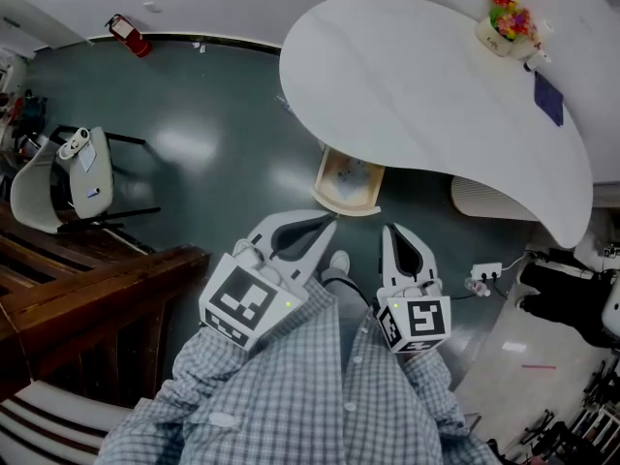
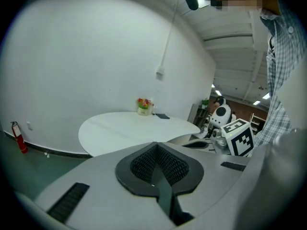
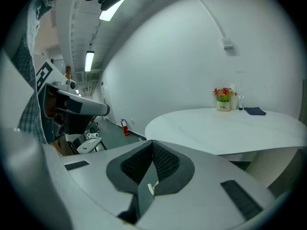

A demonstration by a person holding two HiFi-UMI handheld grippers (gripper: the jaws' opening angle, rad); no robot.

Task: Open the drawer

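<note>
Left gripper [image 1: 325,227] and right gripper [image 1: 395,232]: I am holding both side by side in front of my checked shirt [image 1: 320,395], each with its jaws pressed together and pinching nothing. Drawer [image 1: 349,207]: sitting at twelve o'clock from the grippers, apart from them, and jutting out from under the white table [image 1: 426,85].

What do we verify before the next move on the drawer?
1. Left claw empty: ok, jaws together, nothing between them.
2. Right claw empty: ok, jaws together, nothing between them.
3. Drawer found: ok, it sticks out from under the white table.
4. Claws at the drawer: not ok, both are held near the checked shirt.
5. Drawer handle located: cannot tell.
6. Flower pot away from the drawer: ok, it is on the table's far side.
</note>
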